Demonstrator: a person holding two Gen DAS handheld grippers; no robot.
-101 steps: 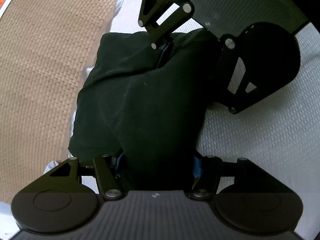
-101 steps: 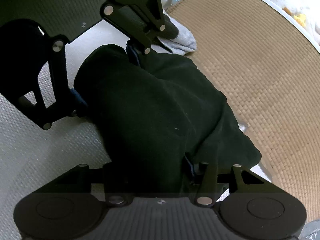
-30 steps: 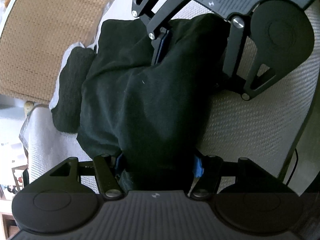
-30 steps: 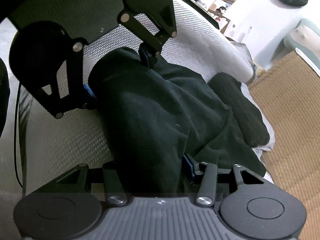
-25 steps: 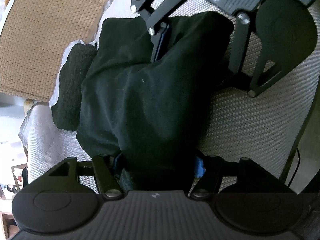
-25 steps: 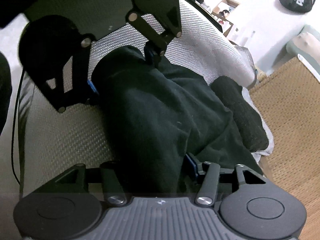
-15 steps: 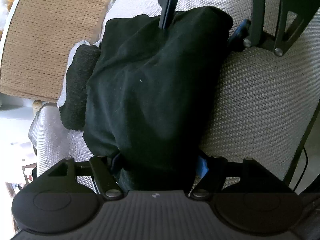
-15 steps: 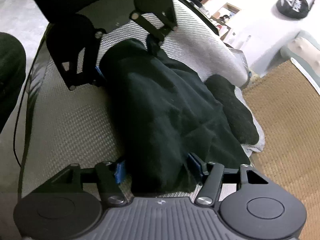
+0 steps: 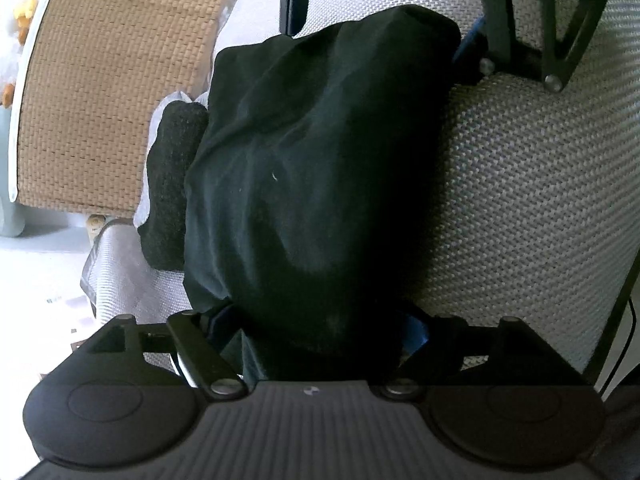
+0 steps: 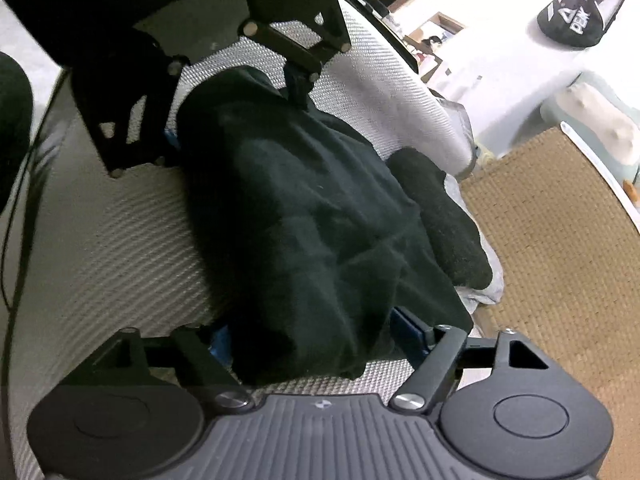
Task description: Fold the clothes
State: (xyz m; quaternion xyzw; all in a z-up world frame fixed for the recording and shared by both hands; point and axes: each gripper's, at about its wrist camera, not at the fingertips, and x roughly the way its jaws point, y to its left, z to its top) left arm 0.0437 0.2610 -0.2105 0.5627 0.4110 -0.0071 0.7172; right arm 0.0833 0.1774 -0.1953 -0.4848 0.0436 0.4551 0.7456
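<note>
A folded black garment (image 9: 320,168) lies on a grey woven mesh seat (image 9: 540,200). My left gripper (image 9: 320,320) straddles its near end; the jaws are opening and a blue pad (image 9: 416,332) shows beside the cloth. At the far end stands my right gripper (image 9: 384,28), one finger on each side. From the right wrist the garment (image 10: 304,220) rests on the mesh (image 10: 120,240). My right gripper (image 10: 314,336) is opening around it, its pads (image 10: 408,326) off the cloth. The left gripper (image 10: 234,116) stands astride the far end.
A dark knitted roll (image 9: 172,184) (image 10: 440,220) lies against the garment on pale grey cloth (image 10: 486,280). Beyond it is a tan woven mat (image 9: 112,80) (image 10: 560,260). A black bag (image 10: 580,12) hangs on the wall. A thin cable (image 10: 8,240) runs along the seat edge.
The garment went from above the tan mat onto the mesh seat. Both grippers' jaws have widened off the cloth. The two grippers have drawn further apart.
</note>
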